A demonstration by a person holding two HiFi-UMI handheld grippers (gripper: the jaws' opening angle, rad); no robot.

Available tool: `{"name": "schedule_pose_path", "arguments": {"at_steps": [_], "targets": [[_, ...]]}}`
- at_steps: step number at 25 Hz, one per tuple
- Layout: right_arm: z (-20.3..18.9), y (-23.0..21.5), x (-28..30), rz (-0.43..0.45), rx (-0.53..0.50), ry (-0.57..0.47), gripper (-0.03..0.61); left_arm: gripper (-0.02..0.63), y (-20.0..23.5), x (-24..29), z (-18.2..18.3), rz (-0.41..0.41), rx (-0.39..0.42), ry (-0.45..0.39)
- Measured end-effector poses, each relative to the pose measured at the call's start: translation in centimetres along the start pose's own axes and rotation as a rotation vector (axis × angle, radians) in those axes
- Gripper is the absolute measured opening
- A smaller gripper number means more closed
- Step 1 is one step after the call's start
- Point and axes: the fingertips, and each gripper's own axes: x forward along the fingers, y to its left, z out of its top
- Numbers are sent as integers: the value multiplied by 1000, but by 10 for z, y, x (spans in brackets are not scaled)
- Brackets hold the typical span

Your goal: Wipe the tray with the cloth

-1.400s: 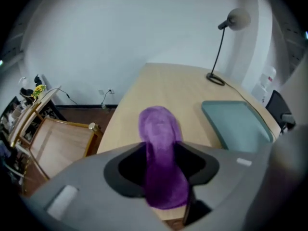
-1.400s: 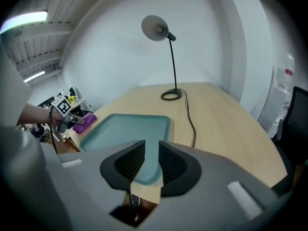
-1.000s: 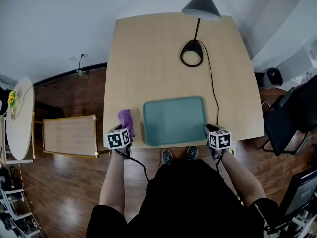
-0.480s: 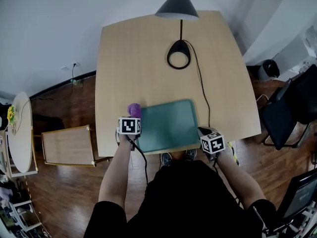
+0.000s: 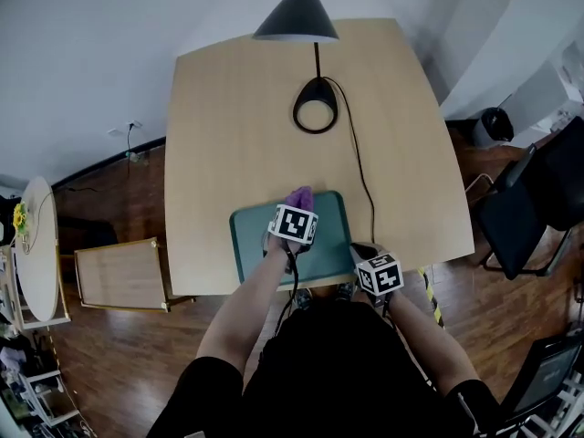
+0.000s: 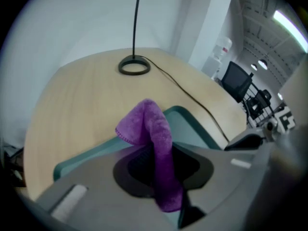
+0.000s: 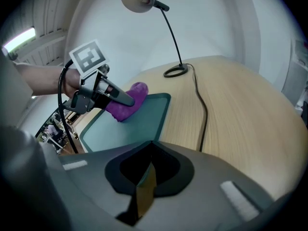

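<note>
The left arm reaches across the tabletop (image 5: 228, 126); its left hand-held gripper (image 5: 294, 210) tilts steeply down over the teal tray (image 5: 251, 255), jaws clamped on the purple cloth (image 6: 149, 129), which bunches over the tray's far half; the right hand-held gripper (image 5: 359, 252) sits at the tray's near right corner, jaws drawn together.

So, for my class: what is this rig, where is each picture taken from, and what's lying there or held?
No robot: a person holds a two-jaw gripper in each hand. One picture looks down from a camera on the head; the other two come from cameras riding on the grippers. On the table stand a green tray and a lamp. The left gripper is clamped on a purple cloth over the tray. The right gripper sits at the tray's near right corner, jaws together.
</note>
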Motion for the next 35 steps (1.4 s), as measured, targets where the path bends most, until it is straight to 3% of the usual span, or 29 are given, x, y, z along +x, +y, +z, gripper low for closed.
{"name": "schedule_pose_path", "arguments": {"at_steps": [3, 6, 11, 16, 20, 27, 31, 35], "targets": [[0, 2, 0, 8, -20, 3, 3, 109, -41, 14, 13, -87, -25, -4], [-2, 1, -1, 18, -47, 13, 4, 109, -68, 27, 17, -116, -6, 0], [-1, 0, -1, 48, -73, 20, 4, 109, -70, 26, 14, -129, -17, -27], [0, -3, 0, 37, -89, 33, 3, 109, -27, 5, -8, -88, -81, -53], [1, -6, 1, 10, -76, 42, 3, 109, 34, -26, -46, -23, -182, -69], [2, -12, 0, -32, -32, 27, 3, 109, 125, -77, -116, 92, -281, -90], [3, -12, 1, -50, -18, 22, 3, 109, 139, -90, -134, 115, -285, -94], [3, -9, 2, -65, -17, 18, 3, 109, 122, -86, -130, 83, -258, -87]]}}
